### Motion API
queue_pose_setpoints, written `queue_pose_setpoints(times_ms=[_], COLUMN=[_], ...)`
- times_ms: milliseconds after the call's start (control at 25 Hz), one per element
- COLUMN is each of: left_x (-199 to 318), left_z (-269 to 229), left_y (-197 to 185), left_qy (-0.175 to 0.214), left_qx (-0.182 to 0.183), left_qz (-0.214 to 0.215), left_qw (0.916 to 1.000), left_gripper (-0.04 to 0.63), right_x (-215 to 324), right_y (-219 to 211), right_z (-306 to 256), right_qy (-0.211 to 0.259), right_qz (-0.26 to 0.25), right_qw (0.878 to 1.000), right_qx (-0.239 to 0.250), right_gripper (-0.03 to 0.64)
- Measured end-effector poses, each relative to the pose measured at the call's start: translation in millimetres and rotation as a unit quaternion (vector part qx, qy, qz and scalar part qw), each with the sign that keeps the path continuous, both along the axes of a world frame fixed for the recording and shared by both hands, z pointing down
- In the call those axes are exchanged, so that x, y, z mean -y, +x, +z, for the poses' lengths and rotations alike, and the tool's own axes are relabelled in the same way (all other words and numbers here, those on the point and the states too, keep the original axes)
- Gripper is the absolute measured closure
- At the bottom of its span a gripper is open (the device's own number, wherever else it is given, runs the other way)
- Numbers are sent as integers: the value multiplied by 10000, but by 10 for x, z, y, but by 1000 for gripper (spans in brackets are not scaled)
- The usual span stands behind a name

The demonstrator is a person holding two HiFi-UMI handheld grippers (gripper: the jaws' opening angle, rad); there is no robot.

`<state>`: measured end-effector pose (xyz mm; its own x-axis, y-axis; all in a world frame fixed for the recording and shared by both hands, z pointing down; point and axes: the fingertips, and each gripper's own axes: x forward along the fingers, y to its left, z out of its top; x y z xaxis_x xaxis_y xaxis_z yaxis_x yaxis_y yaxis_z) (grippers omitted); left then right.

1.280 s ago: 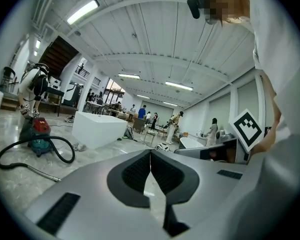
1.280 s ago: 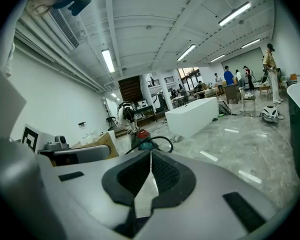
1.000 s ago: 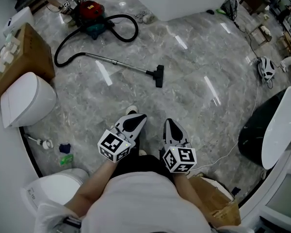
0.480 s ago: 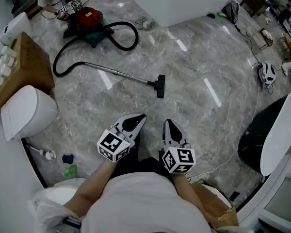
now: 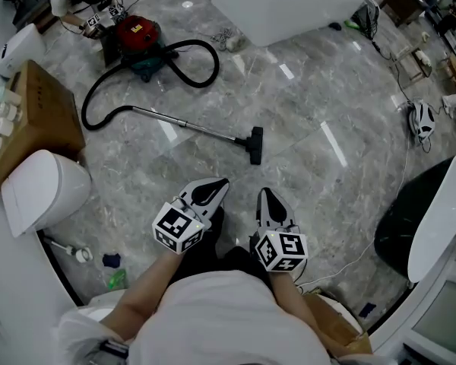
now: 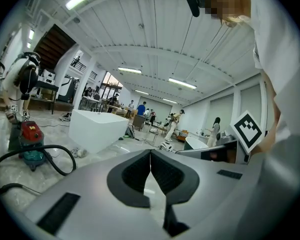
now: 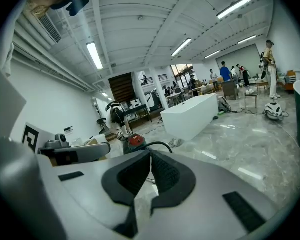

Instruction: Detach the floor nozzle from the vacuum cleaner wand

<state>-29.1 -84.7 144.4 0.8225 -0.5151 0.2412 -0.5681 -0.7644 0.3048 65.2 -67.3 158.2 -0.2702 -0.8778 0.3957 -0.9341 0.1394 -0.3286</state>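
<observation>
Right now I hold both claws out in front of me over the grey marble floor (image 5: 327,97), well apart from the vacuum cleaner. My left claw (image 5: 217,182) has its jaws pressed together with nothing between them. My right claw (image 5: 263,193), just beside it at 3 o'clock, is likewise closed and empty. The black floor nozzle (image 5: 255,144) lies on the floor at about 12 o'clock from the claws, joined to the end of the wand (image 5: 184,123). That metal wand lies flat and runs from the nozzle toward 10 o'clock, where it meets the black hose (image 5: 216,61). The hose curves round, loops, and ends at the red canister (image 5: 139,30) at 11 o'clock. A cardboard box (image 5: 32,116) stands out at 10 o'clock, with a white toilet-like fixture (image 5: 45,191) near it at 9 o'clock. A large white tub (image 5: 285,2) stands far off at 12 o'clock.
</observation>
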Motion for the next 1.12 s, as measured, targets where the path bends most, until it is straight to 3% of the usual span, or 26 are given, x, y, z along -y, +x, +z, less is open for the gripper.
queue_pose_setpoints(times_ms=[200, 400, 720, 920, 1120], left_x=[390, 630, 872, 1018, 1197], left_z=[99, 95, 141, 242, 450], left_y=[-105, -78, 20, 171, 375], left_qy=[-16, 99, 141, 32, 22], left_qx=[-27, -20, 230, 289, 323], left_qz=[11, 76, -97, -285, -134], left_qw=[10000, 9999, 9996, 9992, 9994], left_gripper=[584, 585, 586, 586, 586], right_x=[286, 457, 789, 1065, 1359], right_y=[-151, -169, 247, 458, 521], right_z=[57, 77, 165, 233, 359], right_qy=[-39, -40, -103, -154, -24], right_qz=[-69, -313, -579, -869, -1272], right_qw=[9998, 9995, 9979, 9958, 9919], right_qx=[177, 12, -262, -225, -7], right_gripper=[597, 597, 597, 597, 597])
